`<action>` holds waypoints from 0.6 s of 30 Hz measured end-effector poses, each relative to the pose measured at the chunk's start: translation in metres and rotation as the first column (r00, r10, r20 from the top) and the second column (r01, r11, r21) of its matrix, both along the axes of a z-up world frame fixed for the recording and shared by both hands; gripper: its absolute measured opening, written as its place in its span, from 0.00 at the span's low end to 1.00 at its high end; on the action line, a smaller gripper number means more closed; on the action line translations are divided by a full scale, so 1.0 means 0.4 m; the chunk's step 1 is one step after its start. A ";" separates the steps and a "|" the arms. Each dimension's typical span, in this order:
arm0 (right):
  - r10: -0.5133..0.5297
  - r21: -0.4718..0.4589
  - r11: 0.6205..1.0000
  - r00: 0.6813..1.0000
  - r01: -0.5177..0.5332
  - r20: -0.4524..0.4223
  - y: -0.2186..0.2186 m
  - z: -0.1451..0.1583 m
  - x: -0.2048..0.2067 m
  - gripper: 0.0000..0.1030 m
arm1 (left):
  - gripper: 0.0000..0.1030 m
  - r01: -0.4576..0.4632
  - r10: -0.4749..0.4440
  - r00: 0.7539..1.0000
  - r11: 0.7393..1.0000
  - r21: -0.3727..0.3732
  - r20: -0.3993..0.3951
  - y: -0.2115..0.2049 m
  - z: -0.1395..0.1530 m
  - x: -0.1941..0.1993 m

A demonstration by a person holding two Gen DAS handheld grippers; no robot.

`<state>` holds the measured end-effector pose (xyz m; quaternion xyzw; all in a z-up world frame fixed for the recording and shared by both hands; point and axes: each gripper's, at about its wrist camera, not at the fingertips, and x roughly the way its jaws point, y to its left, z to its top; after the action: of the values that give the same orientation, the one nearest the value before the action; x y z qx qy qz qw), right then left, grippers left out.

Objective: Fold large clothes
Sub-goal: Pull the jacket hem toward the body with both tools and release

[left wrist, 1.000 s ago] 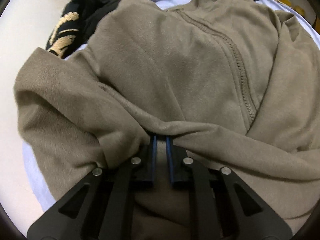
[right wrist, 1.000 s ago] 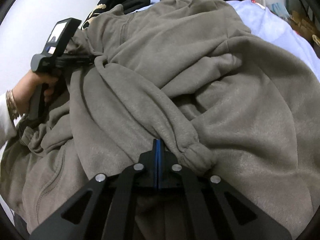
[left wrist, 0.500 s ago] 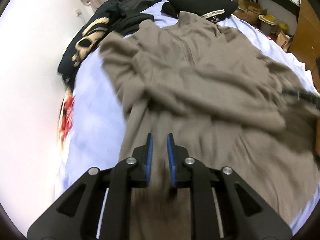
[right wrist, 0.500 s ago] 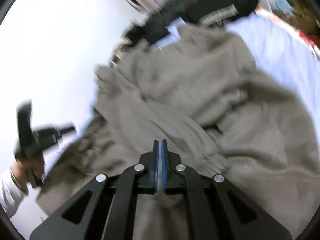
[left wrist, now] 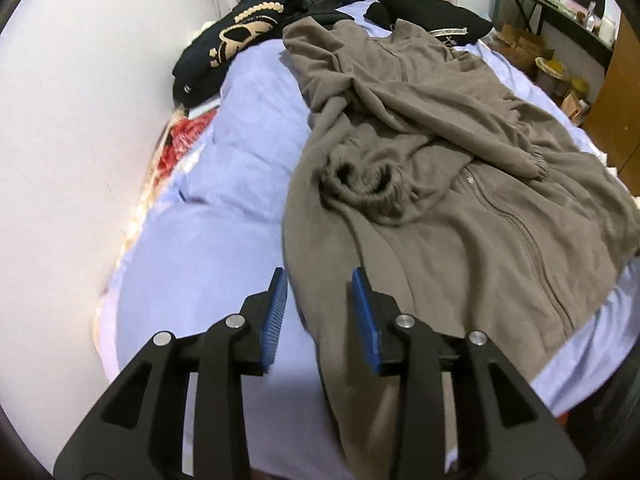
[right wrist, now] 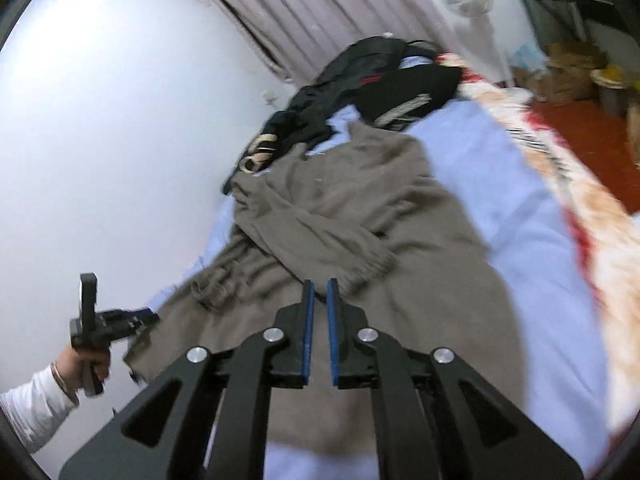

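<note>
A large taupe fleece zip jacket [left wrist: 460, 184] lies spread on the pale blue bed, both sleeves crossed over its front. It also shows in the right wrist view [right wrist: 360, 216]. My left gripper [left wrist: 319, 284] is open and empty, raised above the jacket's near left hem. My right gripper [right wrist: 317, 288] is slightly open with a narrow gap and holds nothing, raised above the jacket near a sleeve cuff [right wrist: 372, 264]. The left gripper also shows at the jacket's left hem corner in the right wrist view [right wrist: 148, 314].
A pile of black clothes [left wrist: 248, 36] lies at the head of the bed [left wrist: 224, 208]. A white wall [left wrist: 72, 128] runs along the left. Shelves and boxes [left wrist: 552, 64] stand on the right. A red and cream blanket [right wrist: 592, 208] hangs over the bed's right side.
Both grippers let go of the jacket and pulled back and up. The left jaws opened wide; the right jaws opened a little. The jacket now lies flat with sleeves folded in.
</note>
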<state>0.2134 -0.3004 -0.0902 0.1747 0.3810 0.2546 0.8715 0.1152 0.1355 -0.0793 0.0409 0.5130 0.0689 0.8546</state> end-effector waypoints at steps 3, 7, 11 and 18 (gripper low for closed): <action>-0.068 -0.037 0.997 0.996 0.066 -0.063 -0.075 -0.029 -0.045 0.12 | 0.62 0.007 -0.007 1.000 1.000 -0.008 -0.002 -0.019 -0.010 -0.036; -0.141 -0.072 0.988 0.983 0.133 -0.119 -0.133 -0.084 -0.055 0.13 | 0.69 0.064 -0.064 0.998 0.993 0.098 -0.003 -0.072 -0.016 -0.074; -0.185 -0.100 0.980 0.971 0.171 -0.151 -0.160 -0.118 -0.058 0.17 | 0.69 0.044 -0.047 0.999 0.990 0.133 0.022 -0.073 -0.013 -0.103; -0.187 -0.028 0.982 0.960 0.185 -0.208 -0.176 -0.181 -0.041 0.46 | 0.72 -0.064 0.066 0.997 0.997 -0.046 0.045 0.000 -0.015 -0.121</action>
<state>0.1971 -0.3707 -0.1624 0.2321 0.4537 0.1502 0.8472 0.0666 0.1355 -0.0851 0.0034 0.4954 0.0859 0.8644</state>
